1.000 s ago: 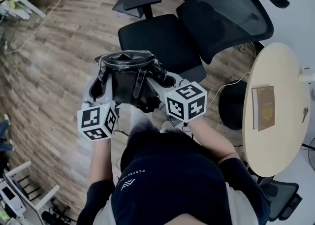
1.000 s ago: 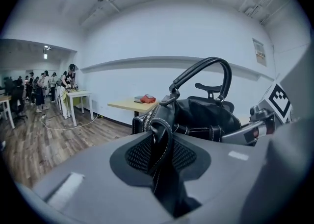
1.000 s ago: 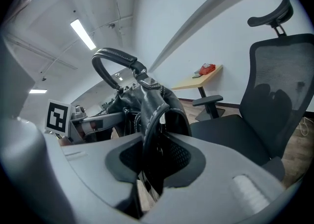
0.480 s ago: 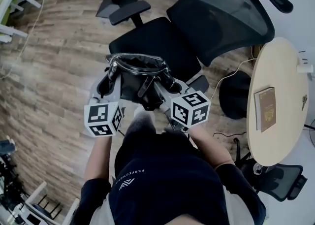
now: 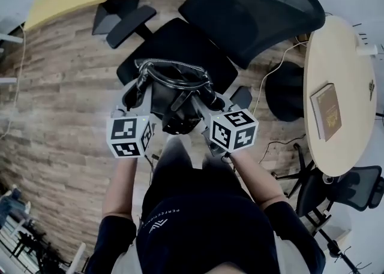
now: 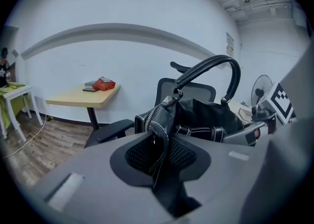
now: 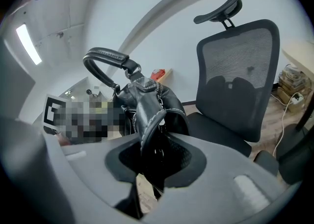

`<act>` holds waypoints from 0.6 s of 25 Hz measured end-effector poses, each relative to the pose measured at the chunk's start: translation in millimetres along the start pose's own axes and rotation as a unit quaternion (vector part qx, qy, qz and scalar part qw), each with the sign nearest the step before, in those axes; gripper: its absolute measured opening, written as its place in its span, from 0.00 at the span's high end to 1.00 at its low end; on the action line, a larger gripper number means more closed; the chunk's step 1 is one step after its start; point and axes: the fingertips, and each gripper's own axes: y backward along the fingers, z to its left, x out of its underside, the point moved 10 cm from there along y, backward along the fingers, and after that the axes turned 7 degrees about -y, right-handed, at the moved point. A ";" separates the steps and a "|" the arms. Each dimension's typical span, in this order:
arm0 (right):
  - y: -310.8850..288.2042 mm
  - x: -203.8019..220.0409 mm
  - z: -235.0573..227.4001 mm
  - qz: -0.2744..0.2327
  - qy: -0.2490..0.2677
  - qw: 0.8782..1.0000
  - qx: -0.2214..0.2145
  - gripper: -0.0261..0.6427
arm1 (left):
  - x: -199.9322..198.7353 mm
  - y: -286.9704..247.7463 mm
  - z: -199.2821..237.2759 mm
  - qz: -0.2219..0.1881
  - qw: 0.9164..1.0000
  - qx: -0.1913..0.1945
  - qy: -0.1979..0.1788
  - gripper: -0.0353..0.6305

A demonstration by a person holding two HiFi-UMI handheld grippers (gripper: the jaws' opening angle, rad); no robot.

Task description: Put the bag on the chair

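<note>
Over the black mesh-backed office chair point(image 5: 180, 42), we hold a black leather handbag point(image 5: 171, 90) level for lowering, left gripper point(image 6: 164, 157) and right gripper point(image 7: 153, 158) each clamped on one end.

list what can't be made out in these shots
- Head view: gap between the black leather handbag and the black mesh office chair seat, hidden by the bag.
- Head view: brown book title, too small.
- Left gripper view: red item on the beige table, too small to identify.

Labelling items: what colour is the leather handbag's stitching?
White, on the black leather handbag; clearest in the left gripper view.
</note>
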 end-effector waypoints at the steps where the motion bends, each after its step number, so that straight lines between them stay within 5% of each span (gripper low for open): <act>1: -0.9 0.1 -2.7 -0.004 -0.006 1.000 0.007 0.84 | -1.4 -7.1 0.6 0.001 1.000 0.008 -0.005 0.80; 15: -13.4 23.1 -29.7 -0.038 -0.058 0.993 0.093 0.83 | 3.0 -84.3 -4.4 0.026 0.994 0.088 -0.056 0.82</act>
